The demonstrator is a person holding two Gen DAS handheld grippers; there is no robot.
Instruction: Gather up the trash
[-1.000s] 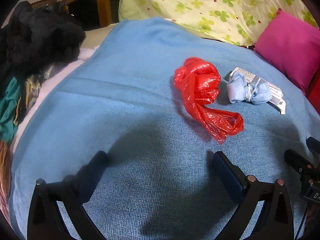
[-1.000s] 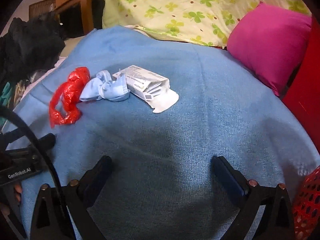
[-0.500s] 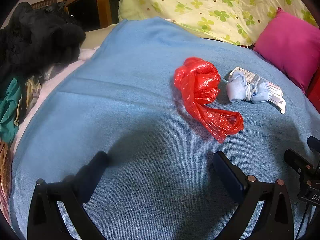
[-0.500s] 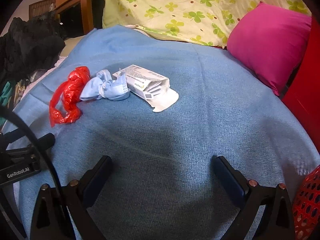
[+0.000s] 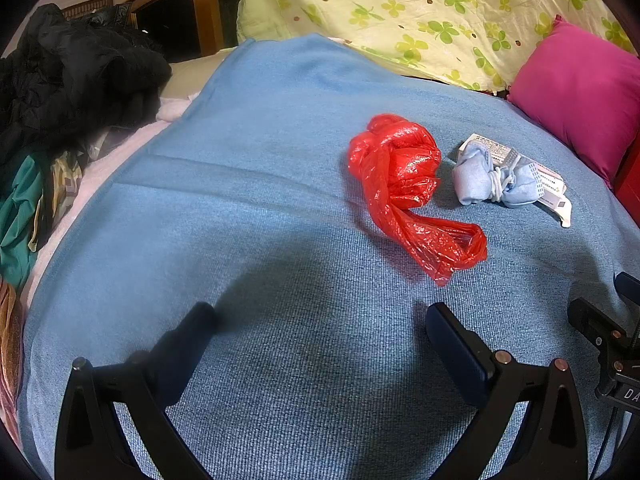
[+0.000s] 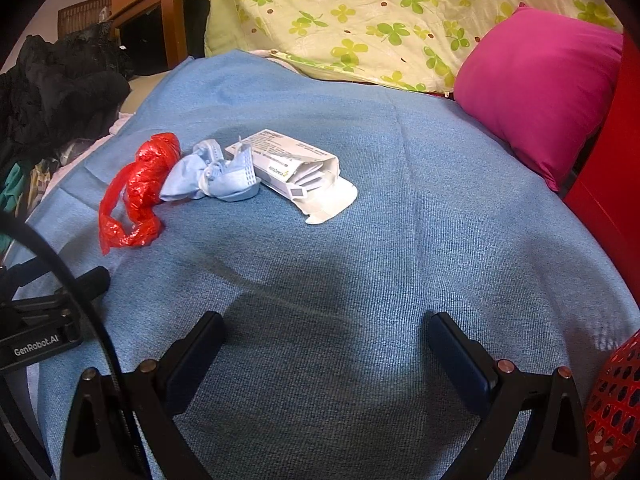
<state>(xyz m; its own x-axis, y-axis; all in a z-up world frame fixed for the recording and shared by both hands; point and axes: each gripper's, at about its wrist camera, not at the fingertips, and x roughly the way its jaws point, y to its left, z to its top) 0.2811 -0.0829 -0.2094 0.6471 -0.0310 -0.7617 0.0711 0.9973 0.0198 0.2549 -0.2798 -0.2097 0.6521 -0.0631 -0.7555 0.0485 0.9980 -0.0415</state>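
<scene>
Nothing has shifted noticeably since the earlier frames. Red plastic bag (image 5: 404, 184), crumpled, lies on the blue blanket (image 5: 260, 208), just beside a knotted blue face mask (image 6: 212, 178) that touches an opened white carton (image 6: 296, 172) holding folded paper. Left gripper (image 5: 320, 344) and right gripper (image 6: 326, 344) hover with jaws wide, empty, well short of the trash. Red mesh basket (image 6: 614, 408): contents not visible. Magenta pillow (image 6: 540, 80) behind.

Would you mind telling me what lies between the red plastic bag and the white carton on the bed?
A crumpled light blue face mask lies between the red plastic bag and the white carton, clearest in the right wrist view.
</scene>
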